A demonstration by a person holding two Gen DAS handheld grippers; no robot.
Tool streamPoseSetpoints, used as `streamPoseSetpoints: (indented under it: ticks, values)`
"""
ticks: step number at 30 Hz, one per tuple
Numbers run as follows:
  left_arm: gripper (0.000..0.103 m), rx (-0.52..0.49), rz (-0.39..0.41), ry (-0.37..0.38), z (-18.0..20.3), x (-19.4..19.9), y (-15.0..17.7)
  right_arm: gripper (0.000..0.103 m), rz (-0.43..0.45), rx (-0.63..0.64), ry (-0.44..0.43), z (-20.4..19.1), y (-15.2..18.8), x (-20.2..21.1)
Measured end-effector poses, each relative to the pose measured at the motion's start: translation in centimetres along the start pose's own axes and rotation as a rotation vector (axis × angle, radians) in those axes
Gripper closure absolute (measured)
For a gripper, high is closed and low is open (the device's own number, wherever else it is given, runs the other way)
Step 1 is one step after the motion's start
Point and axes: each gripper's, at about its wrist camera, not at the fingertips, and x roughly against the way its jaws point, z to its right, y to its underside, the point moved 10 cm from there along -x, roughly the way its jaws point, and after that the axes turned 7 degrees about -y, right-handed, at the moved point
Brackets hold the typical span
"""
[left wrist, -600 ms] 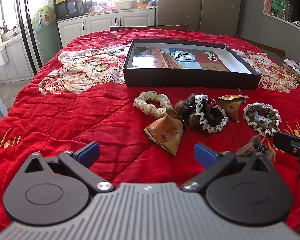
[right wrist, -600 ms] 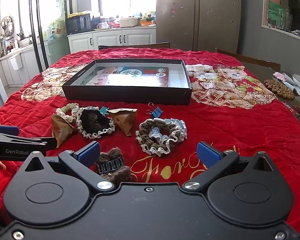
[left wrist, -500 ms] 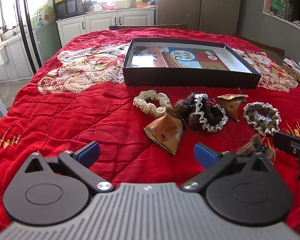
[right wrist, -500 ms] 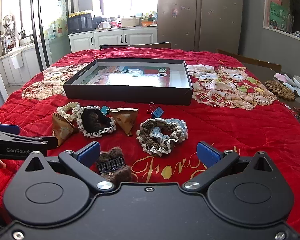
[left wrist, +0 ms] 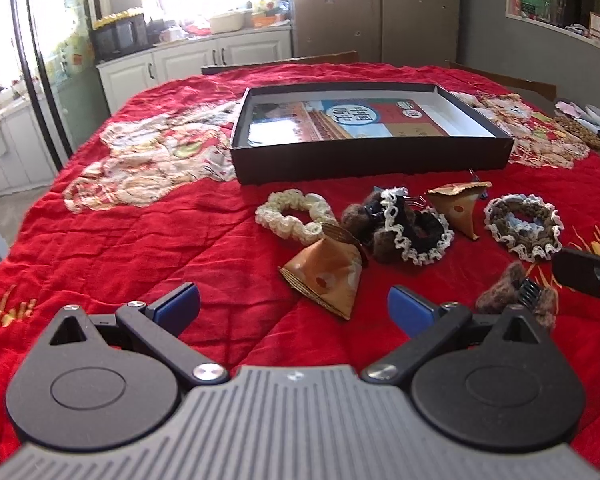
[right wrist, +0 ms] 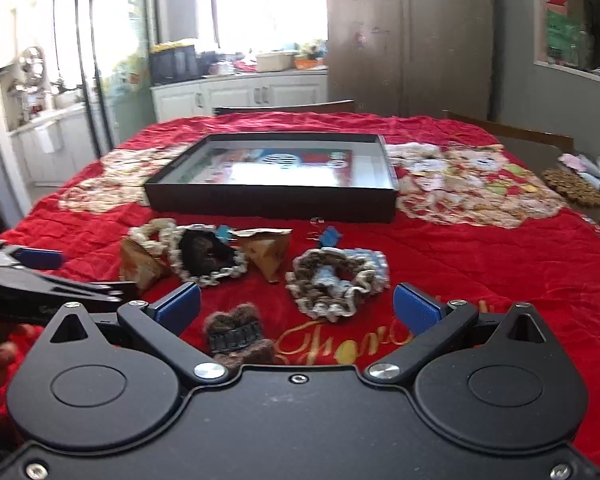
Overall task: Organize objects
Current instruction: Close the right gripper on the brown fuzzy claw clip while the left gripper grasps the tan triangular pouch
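Just ahead of the right claw [right wrist: 296, 306], almost between its wide-spread blue pads and a little toward its left pad, lies the brown felted hair clip [right wrist: 236, 334] with its dark toothed bar running roughly crosswise to the claw's reach. That makes it the likeliest first pick, and the right claw is plainly nearer to it than the left claw [left wrist: 294, 304], which also stands wide and holds nothing. Beyond the clip, toward the black box [right wrist: 268, 200], sit the brown and pale-blue crocheted scrunchie [right wrist: 336, 280], a tan paper pyramid pouch [right wrist: 270, 252] and the black scrunchie with white lace edge [right wrist: 208, 256], all soft and floppy save the stiff pouches. Nearest the left claw is a second tan pouch [left wrist: 326, 276], with a cream ruffled scrunchie [left wrist: 294, 216] behind it. Everything rests on the red quilted cloth [left wrist: 120, 240] covering the desk; the shallow box lies farther back, open, with a printed sheet inside.
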Motion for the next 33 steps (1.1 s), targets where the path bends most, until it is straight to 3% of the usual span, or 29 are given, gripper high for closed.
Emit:
streamPoseSetpoints:
  ticks: [7,12,15,23,28,33]
  values:
    - [0.0,-0.008,0.008,0.025,0.1,-1.6,-0.2,0.013,-0.08,0.114,-0.028,-1.7,1.8,-1.6]
    - [0.003,-0.031,0.01,0.042,0.5,-2.6,-0.1,0.027,-0.127,0.109,-0.056,-2.0,3.1,-3.0]
    - [0.007,-0.037,0.014,0.043,0.5,-3.0,-0.2,0.03,-0.144,0.104,-0.072,-1.9,3.5,-3.5]
    - [0.025,-0.021,0.0,0.098,0.6,-3.8,-0.5,0.047,-0.169,0.107,-0.117,-2.2,4.0,-4.6]
    - [0.043,-0.037,0.011,0.107,1.0,-3.9,-0.6,0.061,-0.166,0.089,-0.135,-2.0,3.8,-4.7]
    - [0.049,-0.023,0.01,0.119,0.8,-4.0,-0.7,0.066,-0.166,0.092,-0.154,-2.1,3.8,-4.9]
